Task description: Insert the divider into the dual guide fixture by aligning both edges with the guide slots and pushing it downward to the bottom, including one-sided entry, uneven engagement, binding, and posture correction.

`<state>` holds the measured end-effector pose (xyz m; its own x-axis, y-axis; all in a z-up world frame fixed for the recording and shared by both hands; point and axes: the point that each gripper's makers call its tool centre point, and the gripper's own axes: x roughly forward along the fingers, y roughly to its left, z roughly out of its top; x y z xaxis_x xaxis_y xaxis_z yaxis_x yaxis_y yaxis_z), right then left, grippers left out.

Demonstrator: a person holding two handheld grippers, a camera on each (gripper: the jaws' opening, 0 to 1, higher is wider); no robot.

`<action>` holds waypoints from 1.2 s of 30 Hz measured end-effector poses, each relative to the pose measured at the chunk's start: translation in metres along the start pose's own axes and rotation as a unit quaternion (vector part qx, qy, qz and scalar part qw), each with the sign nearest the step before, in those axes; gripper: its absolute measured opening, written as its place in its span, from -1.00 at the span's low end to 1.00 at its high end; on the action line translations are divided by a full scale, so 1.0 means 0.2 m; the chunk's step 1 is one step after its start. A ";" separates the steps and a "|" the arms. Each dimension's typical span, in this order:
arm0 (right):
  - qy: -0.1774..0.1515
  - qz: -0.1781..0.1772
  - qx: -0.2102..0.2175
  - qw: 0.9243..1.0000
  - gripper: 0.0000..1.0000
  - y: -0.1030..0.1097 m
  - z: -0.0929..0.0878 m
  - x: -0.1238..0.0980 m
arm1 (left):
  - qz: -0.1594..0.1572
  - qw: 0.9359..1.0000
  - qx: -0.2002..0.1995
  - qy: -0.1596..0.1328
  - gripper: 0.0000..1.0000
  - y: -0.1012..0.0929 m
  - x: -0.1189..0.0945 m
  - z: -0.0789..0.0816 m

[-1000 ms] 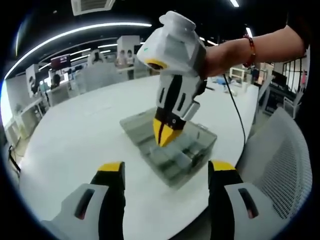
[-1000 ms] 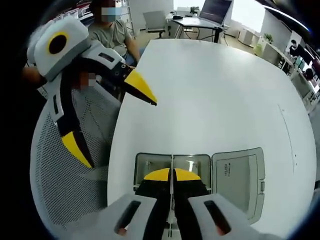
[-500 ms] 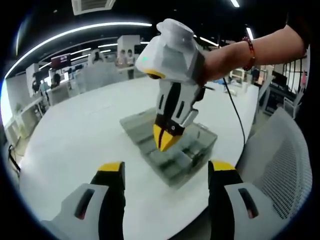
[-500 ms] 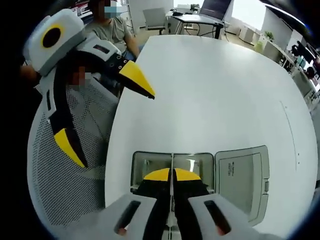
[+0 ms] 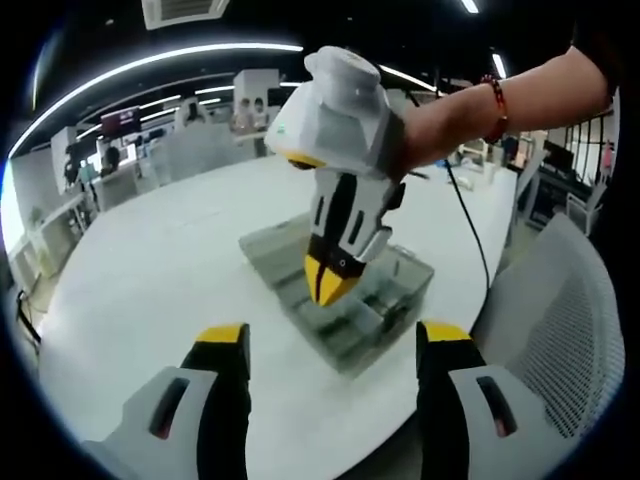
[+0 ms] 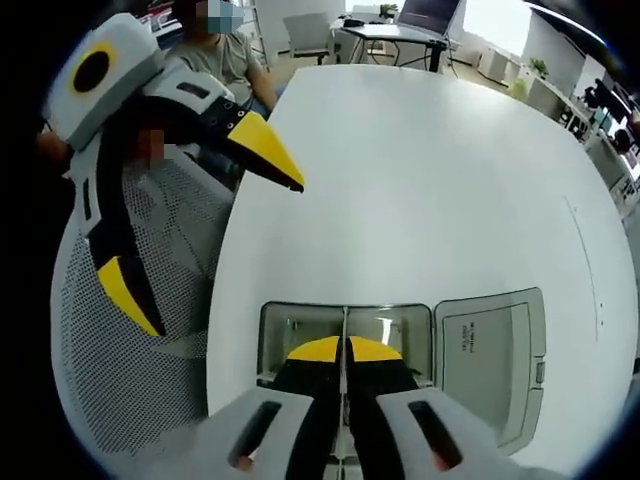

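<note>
A clear plastic compartment box (image 5: 345,305) lies on the round white table (image 5: 150,270), its lid (image 6: 490,365) folded open to one side. My right gripper (image 5: 326,282) comes down from above onto the box, held by a hand with a red bracelet. In the right gripper view its jaws (image 6: 344,350) are shut on a thin clear divider (image 6: 344,322), seen edge-on and standing upright in the box's tray (image 6: 290,325). Whether both edges sit in slots is hidden. My left gripper (image 5: 333,335) hovers open short of the box, near the table edge; it also appears open as the left gripper (image 6: 195,225).
A grey mesh chair (image 5: 560,320) stands at the table edge beside the box, also seen as the chair (image 6: 130,370). A black cable (image 5: 475,225) runs across the table behind the box. A person (image 6: 225,60) sits beyond the table. Office desks stand further back.
The right gripper has tilted and sunk slightly onto the box, still shut on the divider. The left gripper stays open in place.
</note>
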<state>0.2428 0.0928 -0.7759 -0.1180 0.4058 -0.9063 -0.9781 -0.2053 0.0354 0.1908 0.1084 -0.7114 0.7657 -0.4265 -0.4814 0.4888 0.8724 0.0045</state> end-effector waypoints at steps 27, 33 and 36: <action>0.009 -0.025 -0.013 1.000 -1.00 0.00 -0.02 0.04 | -0.003 1.000 -0.004 -0.001 0.32 0.00 0.00 0.00; -0.039 -0.032 0.040 0.998 -0.83 -0.01 0.02 0.01 | -0.004 1.000 -0.007 0.002 0.33 0.00 0.01 0.00; -0.061 -0.042 0.055 0.996 -0.69 -0.01 0.03 -0.02 | -0.005 1.000 -0.010 0.004 0.34 0.00 0.02 0.00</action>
<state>0.2439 0.0962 -0.7700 -0.0488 0.5235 -0.8507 -0.9974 -0.0707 0.0137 0.1936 0.1068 -0.7125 0.7582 -0.4330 -0.4875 0.4872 0.8731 -0.0179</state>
